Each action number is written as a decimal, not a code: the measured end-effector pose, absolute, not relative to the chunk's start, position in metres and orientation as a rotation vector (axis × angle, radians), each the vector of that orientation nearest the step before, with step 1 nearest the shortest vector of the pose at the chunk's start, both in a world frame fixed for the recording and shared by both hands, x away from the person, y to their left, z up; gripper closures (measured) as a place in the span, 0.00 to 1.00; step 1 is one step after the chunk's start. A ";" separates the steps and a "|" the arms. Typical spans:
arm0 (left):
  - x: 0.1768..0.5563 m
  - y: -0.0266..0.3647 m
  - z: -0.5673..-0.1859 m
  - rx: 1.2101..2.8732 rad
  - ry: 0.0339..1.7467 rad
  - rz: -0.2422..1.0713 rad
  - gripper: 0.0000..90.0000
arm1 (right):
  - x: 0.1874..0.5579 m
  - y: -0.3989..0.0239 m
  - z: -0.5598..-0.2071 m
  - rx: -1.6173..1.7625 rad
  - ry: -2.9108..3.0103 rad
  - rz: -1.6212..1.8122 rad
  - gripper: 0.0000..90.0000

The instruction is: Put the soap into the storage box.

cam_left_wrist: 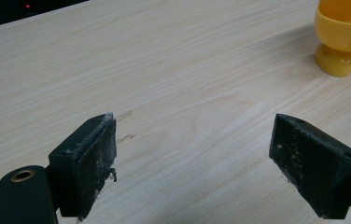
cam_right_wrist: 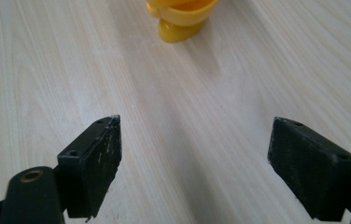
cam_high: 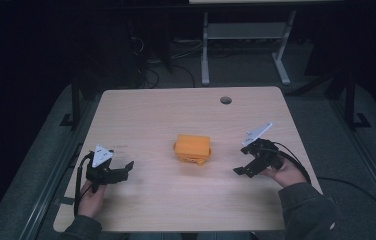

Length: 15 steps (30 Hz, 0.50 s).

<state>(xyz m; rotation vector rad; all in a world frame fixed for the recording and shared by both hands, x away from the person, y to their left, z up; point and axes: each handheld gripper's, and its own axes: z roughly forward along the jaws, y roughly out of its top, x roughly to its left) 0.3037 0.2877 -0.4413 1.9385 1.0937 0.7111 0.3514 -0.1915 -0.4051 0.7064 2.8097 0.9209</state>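
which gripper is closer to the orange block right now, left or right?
Right, narrowly. The right gripper sits just off the orange block on the person's right side; the left gripper is farther off on the opposite side. Both are open, neither touches it.

I see a matt, pale wood-grain table (cam_high: 141, 115), a smooth, glossy yellow plastic toy (cam_high: 192, 148), and scuffed, dusty matt black pads (cam_left_wrist: 100, 154) on my left gripper (cam_left_wrist: 194, 163).

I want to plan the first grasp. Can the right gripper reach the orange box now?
Probably yes: the right gripper is open and aimed toward the orange box, with bare table between them.
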 end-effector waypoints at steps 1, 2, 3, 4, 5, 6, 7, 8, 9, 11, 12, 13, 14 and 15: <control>0.304 0.288 -0.441 1.936 1.096 0.711 0.16 | 0.350 -0.193 -0.406 0.718 2.806 0.927 0.19; 0.304 0.288 -0.441 1.933 1.097 0.711 0.16 | 0.349 -0.195 -0.406 0.722 2.805 0.931 0.19; 0.304 0.288 -0.442 1.933 1.096 0.711 0.16 | 0.347 -0.197 -0.407 0.726 2.802 0.931 0.19; 0.304 0.288 -0.442 1.935 1.095 0.713 0.16 | 0.346 -0.199 -0.407 0.729 2.800 0.932 0.19; 0.304 0.288 -0.442 1.935 1.094 0.712 0.16 | 0.345 -0.200 -0.408 0.737 2.797 0.933 0.19; 0.304 0.288 -0.442 1.936 1.093 0.713 0.16 | 0.343 -0.202 -0.409 0.738 2.793 0.930 0.19; 0.304 0.287 -0.442 1.937 1.095 0.712 0.16 | 0.342 -0.203 -0.409 0.746 2.793 0.926 0.19; 0.304 0.287 -0.442 1.938 1.094 0.713 0.16 | 0.340 -0.205 -0.410 0.750 2.790 0.929 0.19; 0.304 0.287 -0.442 1.939 1.094 0.713 0.16 | 0.338 -0.207 -0.411 0.760 2.789 0.931 0.19; 0.303 0.287 -0.442 1.939 1.097 0.711 0.16 | 0.335 -0.210 -0.413 0.770 2.784 0.934 0.19; 0.303 0.287 -0.442 1.936 1.099 0.709 0.16 | 0.333 -0.212 -0.414 0.782 2.781 0.935 0.19; 0.303 0.288 -0.441 1.954 1.089 0.715 0.16 | 0.331 -0.215 -0.416 0.785 2.779 0.936 0.19; 0.303 0.288 -0.441 1.950 1.092 0.713 0.16 | 0.329 -0.218 -0.417 0.800 2.777 0.940 0.19; 0.303 0.287 -0.442 1.949 1.092 0.712 0.16 | 0.327 -0.220 -0.418 0.806 2.772 0.942 0.19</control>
